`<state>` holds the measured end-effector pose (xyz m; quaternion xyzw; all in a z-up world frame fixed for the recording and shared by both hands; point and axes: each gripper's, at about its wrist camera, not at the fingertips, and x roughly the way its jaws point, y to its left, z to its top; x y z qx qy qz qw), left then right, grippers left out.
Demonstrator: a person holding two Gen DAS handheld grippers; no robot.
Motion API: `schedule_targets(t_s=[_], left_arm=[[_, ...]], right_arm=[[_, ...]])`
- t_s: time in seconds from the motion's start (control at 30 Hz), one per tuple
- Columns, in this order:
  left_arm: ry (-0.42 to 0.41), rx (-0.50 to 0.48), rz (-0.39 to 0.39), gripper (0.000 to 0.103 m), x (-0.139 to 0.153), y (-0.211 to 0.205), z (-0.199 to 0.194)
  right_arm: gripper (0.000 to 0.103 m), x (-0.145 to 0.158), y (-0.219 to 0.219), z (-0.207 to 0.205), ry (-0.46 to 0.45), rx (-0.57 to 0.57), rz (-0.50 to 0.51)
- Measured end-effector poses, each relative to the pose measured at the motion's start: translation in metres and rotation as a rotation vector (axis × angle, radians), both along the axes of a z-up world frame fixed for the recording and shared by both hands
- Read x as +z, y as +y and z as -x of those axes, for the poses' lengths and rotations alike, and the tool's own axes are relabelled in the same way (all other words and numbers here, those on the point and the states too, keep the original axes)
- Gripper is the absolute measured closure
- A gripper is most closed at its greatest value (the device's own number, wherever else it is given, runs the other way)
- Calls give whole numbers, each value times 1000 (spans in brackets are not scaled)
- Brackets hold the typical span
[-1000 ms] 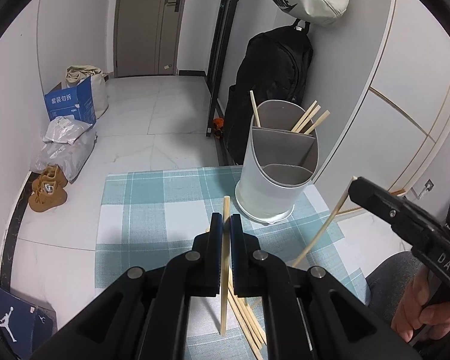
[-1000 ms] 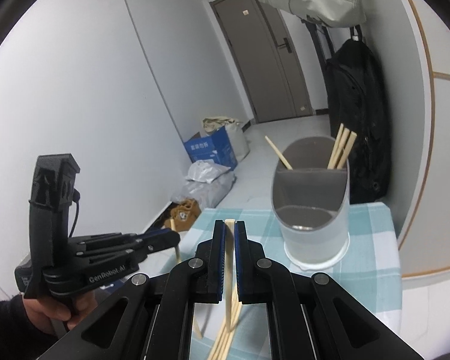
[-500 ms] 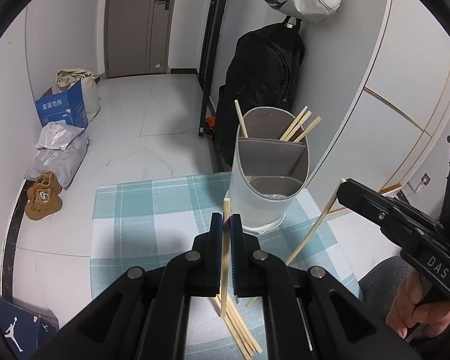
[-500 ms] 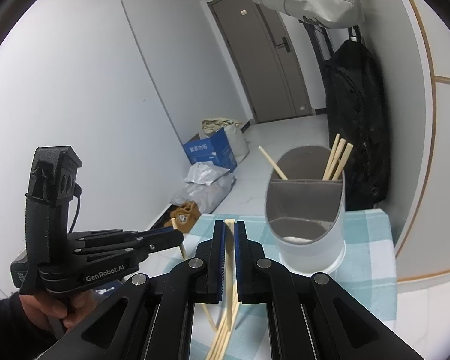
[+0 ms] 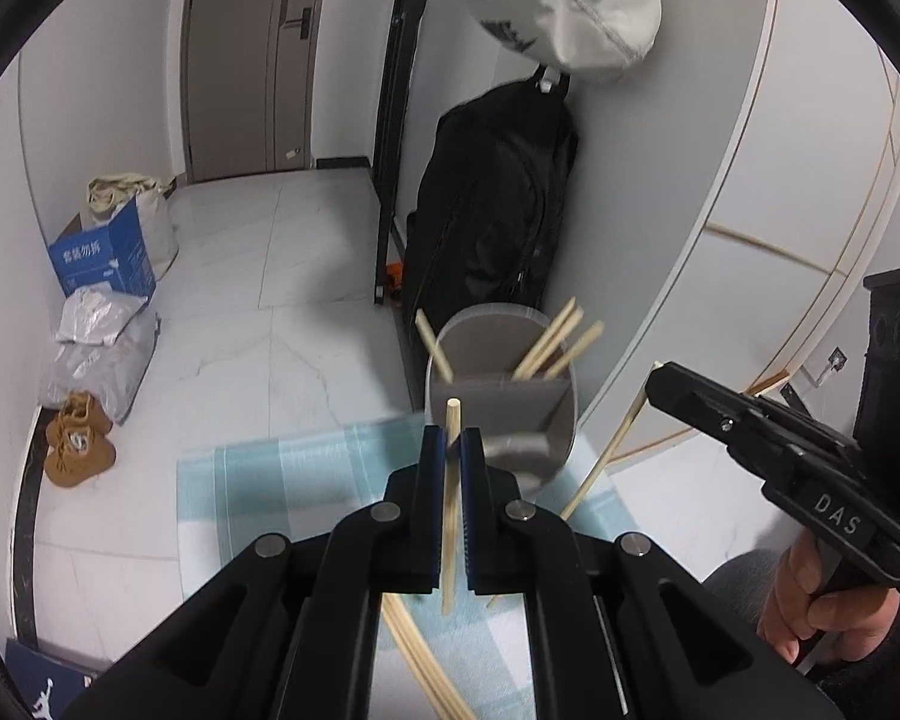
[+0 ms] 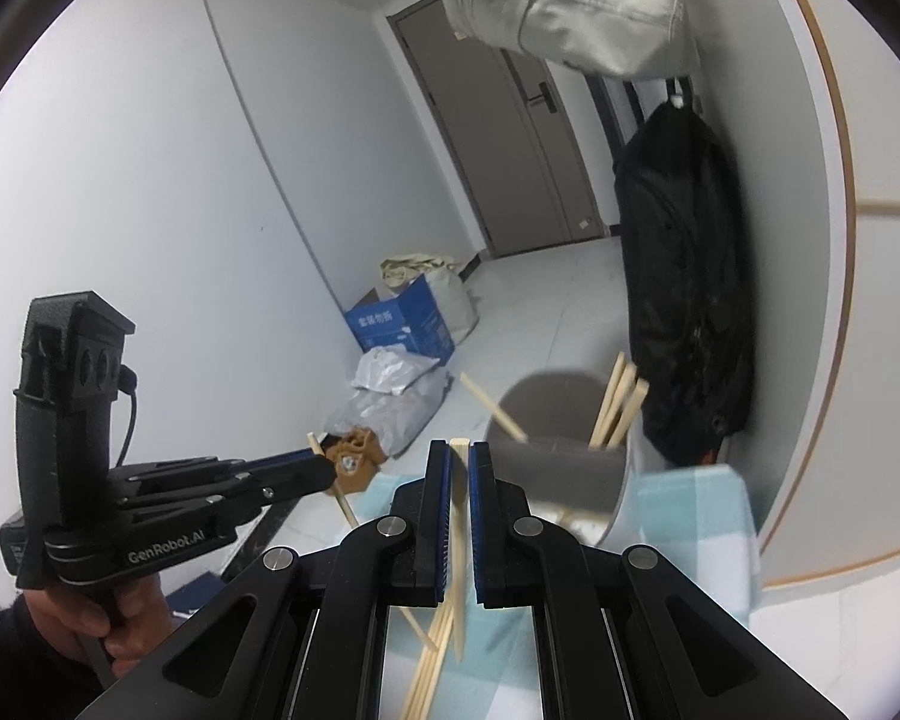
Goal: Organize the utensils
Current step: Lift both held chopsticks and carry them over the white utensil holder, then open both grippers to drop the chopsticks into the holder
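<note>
Each claw, left [image 5: 447, 456] and right [image 6: 460, 462], gripped one chopstick upright, evidently for dropping into the holder [image 5: 561, 420].

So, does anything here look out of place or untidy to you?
Yes. Several loose chopsticks lie scattered and crossed on the checked cloth instead of standing in the grey holder. One stick in the holder leans far away from the other three. Each gripper holds one chopstick.

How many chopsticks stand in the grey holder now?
4 show in the grey holder: one chopstick leaning left and three chopsticks at the right. Others may be hidden lower inside.
</note>
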<state>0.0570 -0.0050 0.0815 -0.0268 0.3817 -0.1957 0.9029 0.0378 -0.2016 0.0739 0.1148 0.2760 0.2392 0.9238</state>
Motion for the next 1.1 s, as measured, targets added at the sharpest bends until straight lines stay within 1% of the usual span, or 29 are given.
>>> schedule_targets(t_s=[0.2,0.27,0.33,0.5,0.6,0.8,1.0,1.1], left_arm=[[-26,-4,29,102,35,-4,-25],[-32,-11,50,102,47,-6,-36],[-43,-9,55,102,54,-9,-42],[-65,-13,68,102,75,-15,-64],[-77,-20,70,102,81,-19,-73],[-68,-35,75,102,72,-27,-88],[-32,-52,71,102,54,-30,-98],[-35,-52,54,102,46,-30,-99]], right_arm=[[98,35,-14,-22,-31,-22,-4],[98,48,-19,-31,-46,-30,-5],[98,60,-24,-40,-62,-40,-7],[98,78,-32,-60,-77,-67,-23],[98,86,-36,-72,-82,-88,-29],[98,96,-41,-93,-107,-112,-3],[98,86,-42,-104,-87,-118,5],[98,77,-39,-110,-81,-119,28]])
